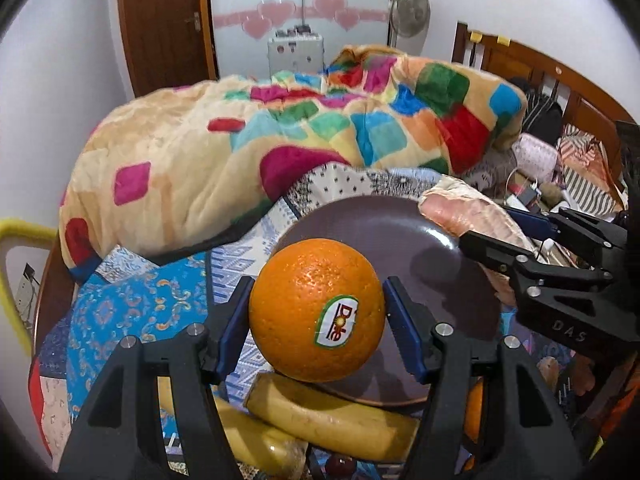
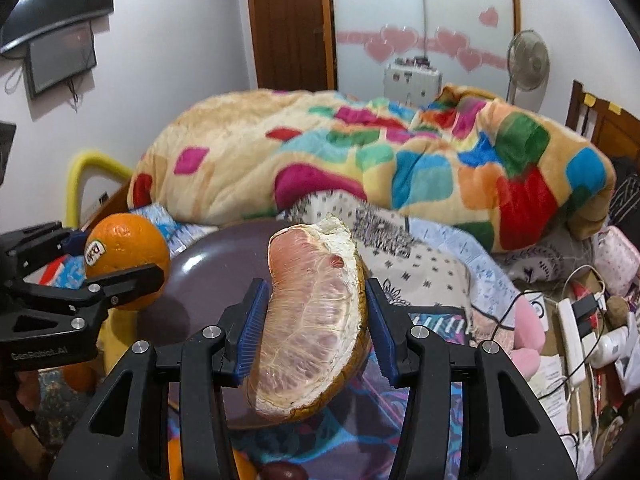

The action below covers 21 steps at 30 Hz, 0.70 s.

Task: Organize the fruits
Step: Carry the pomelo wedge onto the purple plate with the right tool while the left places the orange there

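Both grippers clamp fruit: left gripper [image 1: 316, 312] orange [image 1: 316, 308], right gripper [image 2: 314, 308] pomelo wedge [image 2: 312, 320].

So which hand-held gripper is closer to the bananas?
Left. The left hand-held gripper, shut on the orange, hangs right above the bananas; the right one sits farther over.

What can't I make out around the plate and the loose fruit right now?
- Plate near rim: both views, hidden by the orange and pomelo wedge.
- Bananas: left view, ends behind the left tool.
- Dark fruit: right view, cut off at the bottom edge.
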### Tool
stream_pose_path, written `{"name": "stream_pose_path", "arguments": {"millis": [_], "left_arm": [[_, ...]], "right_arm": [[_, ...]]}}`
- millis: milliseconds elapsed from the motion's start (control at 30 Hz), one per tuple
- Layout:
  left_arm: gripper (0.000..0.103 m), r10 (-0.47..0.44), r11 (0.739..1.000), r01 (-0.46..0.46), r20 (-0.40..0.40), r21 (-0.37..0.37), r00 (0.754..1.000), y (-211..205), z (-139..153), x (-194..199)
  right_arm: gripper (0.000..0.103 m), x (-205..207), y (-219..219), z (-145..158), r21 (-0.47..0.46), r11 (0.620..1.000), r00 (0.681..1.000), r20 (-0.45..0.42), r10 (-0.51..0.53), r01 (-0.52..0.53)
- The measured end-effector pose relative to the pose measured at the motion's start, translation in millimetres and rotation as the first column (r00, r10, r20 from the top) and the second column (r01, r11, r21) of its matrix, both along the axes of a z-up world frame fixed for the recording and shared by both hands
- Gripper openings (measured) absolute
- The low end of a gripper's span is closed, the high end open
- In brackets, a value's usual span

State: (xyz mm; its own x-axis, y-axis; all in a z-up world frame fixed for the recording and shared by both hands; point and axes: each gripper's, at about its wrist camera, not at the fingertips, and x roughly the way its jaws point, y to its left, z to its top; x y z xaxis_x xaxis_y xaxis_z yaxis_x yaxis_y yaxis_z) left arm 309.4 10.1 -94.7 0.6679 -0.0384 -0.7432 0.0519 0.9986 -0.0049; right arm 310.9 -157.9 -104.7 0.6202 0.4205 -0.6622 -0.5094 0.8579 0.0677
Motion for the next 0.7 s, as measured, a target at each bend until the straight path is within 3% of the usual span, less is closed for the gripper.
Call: {"name": "stream_pose_path", "arguments": {"millis": [200, 333, 500, 700], "left_arm": [[0.064, -0.017, 1.0, 0.018, -0.066, 0.019, 0.998, -4.1, -11.1, 14.6], [0.064, -0.015, 1.0, 0.014, -0.101, -0.016, 0.995, -1.2, -16.0, 20.5], [0.064, -0.029, 1.0, 0.03, -0.136, -0.001, 0.99, -5.8, -22.9, 25.2], [0.065, -0.002, 0.999, -0.006, -0.147, -0.05, 0.989, 1.2, -24.3, 28.8]], "right_arm": [[0.045, 9.2, 10.9, -13.2, -0.087, 0.996, 0.999, -0.049, 0.024, -0.028], [0.046, 15.3, 9.7, -17.5, -0.082, 0.996, 0.996, -0.086, 0.035, -0.042], [0.046, 18.4, 13.3, -21.1, -0.102, 0.993, 0.994, -0.098, 0.044, -0.054], [0.046, 15.3, 13.6, -14.0, -0.091, 0.995, 0.997, -0.063, 0.044, -0.049]]}}
